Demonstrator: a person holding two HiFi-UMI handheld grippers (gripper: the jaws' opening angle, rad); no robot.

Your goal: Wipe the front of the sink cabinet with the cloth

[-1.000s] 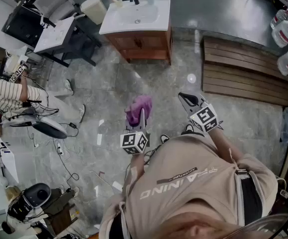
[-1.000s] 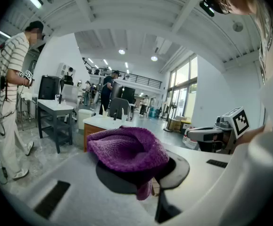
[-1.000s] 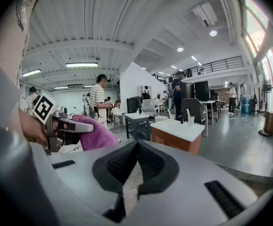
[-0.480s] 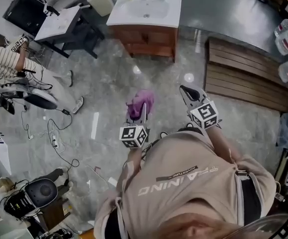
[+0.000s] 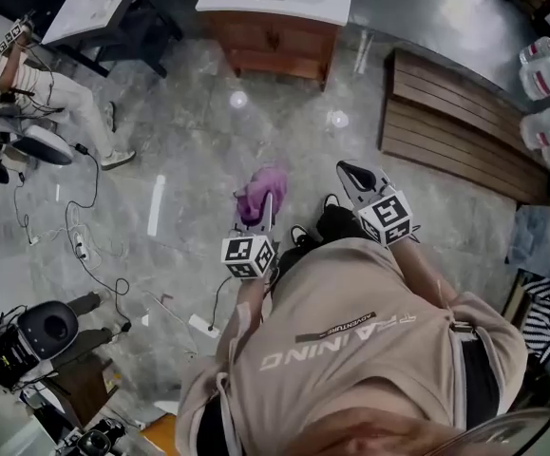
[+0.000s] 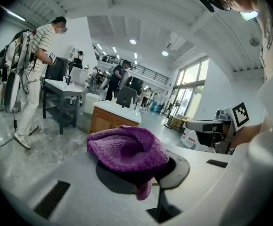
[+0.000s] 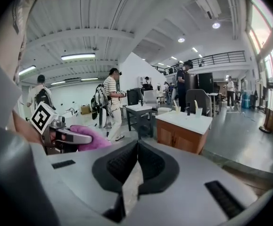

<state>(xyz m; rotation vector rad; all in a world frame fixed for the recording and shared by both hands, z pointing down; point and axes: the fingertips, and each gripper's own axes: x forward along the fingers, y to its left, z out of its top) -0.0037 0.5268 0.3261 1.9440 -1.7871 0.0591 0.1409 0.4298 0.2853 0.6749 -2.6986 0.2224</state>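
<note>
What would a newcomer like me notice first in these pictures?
The bright purple cloth stands out most, bunched up and clamped in the left gripper above the grey floor. Next comes the wooden sink cabinet with its white top, standing some way ahead across the floor, not yet reached. The right gripper is held to the cloth's right, shut and empty.

Purple cloth [image 5: 256, 194] gripped in left claw [image 5: 269, 203], right claw [image 5: 348, 172] near it, sink cabinet [image 5: 276, 46] well apart
</note>
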